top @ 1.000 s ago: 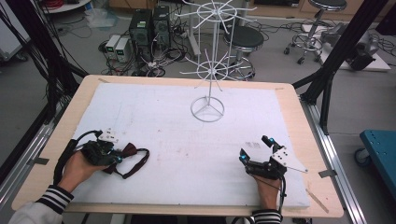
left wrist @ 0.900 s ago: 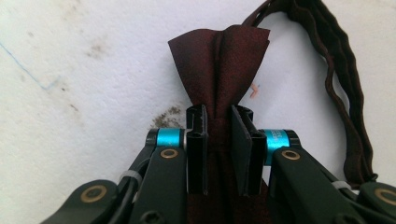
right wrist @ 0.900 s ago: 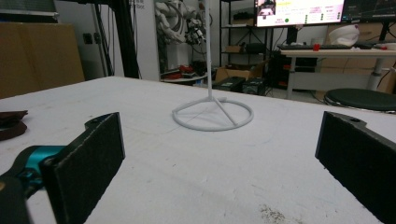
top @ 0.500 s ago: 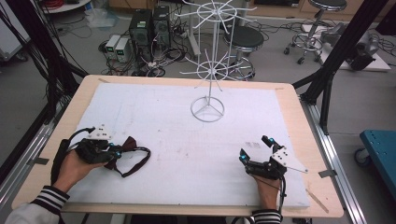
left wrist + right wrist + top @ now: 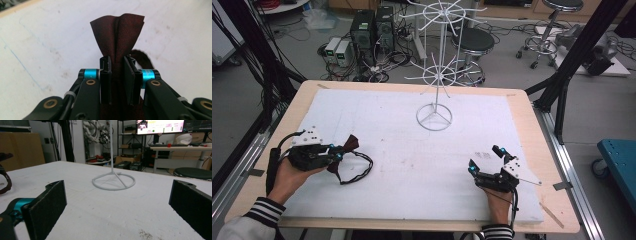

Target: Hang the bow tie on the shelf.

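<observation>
A dark maroon bow tie (image 5: 347, 145) with a thin black strap loop (image 5: 358, 170) lies at the left of the white mat. My left gripper (image 5: 334, 152) is shut on it; in the left gripper view the jaws pinch the maroon cloth (image 5: 119, 35), which fans out above them. My right gripper (image 5: 485, 160) rests at the mat's front right, open, its jaws wide apart with nothing between them (image 5: 117, 205). A white wire display stand (image 5: 435, 75) rises at the far middle, its ring base (image 5: 113, 181) straight ahead of the right gripper.
The white mat (image 5: 412, 160) covers a wooden table (image 5: 537, 130). Behind the table stand computer cases (image 5: 372, 30), cables and stools (image 5: 474, 42). Black frame posts (image 5: 572, 55) flank the table at both sides.
My left gripper has slid slightly left and toward the far side, keeping its hold on the bow tie, and the strap loop trails behind. The right gripper has stayed in place.
</observation>
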